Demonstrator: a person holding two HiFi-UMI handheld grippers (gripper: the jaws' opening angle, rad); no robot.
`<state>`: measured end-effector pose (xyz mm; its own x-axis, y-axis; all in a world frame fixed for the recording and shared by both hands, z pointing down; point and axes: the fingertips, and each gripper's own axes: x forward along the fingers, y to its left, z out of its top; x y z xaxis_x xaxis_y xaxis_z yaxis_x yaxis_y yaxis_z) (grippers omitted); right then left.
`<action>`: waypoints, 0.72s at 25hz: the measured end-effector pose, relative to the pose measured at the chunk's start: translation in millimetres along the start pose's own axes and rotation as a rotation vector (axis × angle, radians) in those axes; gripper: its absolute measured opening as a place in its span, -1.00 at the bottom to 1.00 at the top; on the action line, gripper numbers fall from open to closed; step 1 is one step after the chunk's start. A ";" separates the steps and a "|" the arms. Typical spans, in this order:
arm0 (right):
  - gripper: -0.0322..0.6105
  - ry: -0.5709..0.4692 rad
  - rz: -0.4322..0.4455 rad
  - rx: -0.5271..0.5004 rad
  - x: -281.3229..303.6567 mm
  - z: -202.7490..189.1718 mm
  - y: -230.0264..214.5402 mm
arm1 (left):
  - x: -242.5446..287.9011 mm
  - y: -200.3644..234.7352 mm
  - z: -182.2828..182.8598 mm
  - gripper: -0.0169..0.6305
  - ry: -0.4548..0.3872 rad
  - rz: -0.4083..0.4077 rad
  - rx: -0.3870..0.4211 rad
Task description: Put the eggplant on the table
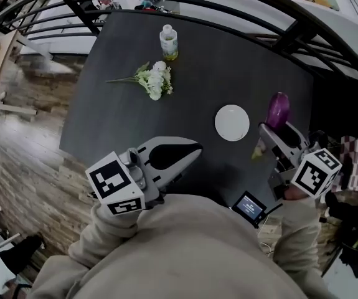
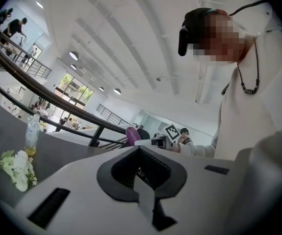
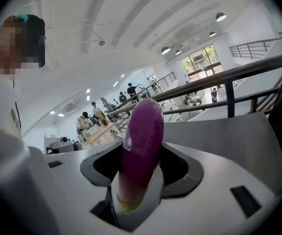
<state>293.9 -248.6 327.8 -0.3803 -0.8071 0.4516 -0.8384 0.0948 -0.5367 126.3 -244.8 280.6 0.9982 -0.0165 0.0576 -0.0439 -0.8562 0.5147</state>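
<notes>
Eggplant (image 1: 277,109), clamped in the right gripper (image 1: 267,132) (left gripper (image 1: 194,149) closed, empty), wants lowering flat onto bare table (image 1: 228,61) before release.

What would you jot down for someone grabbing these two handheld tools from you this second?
The right tool is shut on the eggplant, greenish end in the jaws, purple end sticking out.
The left tool is shut and empty, above the near side of the table.
The eggplant is held by the table's right edge, just right of the white plate. The flowers and bottle are at the far side.
Done: eggplant in grip.
Left: lower it onto bare tabletop, then open the right tool.
</notes>
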 end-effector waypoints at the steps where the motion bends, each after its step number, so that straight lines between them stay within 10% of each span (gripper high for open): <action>1: -0.16 0.007 0.000 0.002 2.9 -1.9 -2.8 | -1.5 2.4 -1.2 -0.93 -0.004 0.010 -0.004; 18: -0.16 0.148 0.003 0.012 53.2 -43.5 -40.1 | -24.6 21.2 -23.9 -0.93 0.005 0.133 -0.042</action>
<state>290.3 -270.0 404.3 -0.4373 -0.7118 0.5496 -0.8328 0.0899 -0.5462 99.8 -250.2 310.6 0.9832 -0.1263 0.1320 -0.1780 -0.8243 0.5375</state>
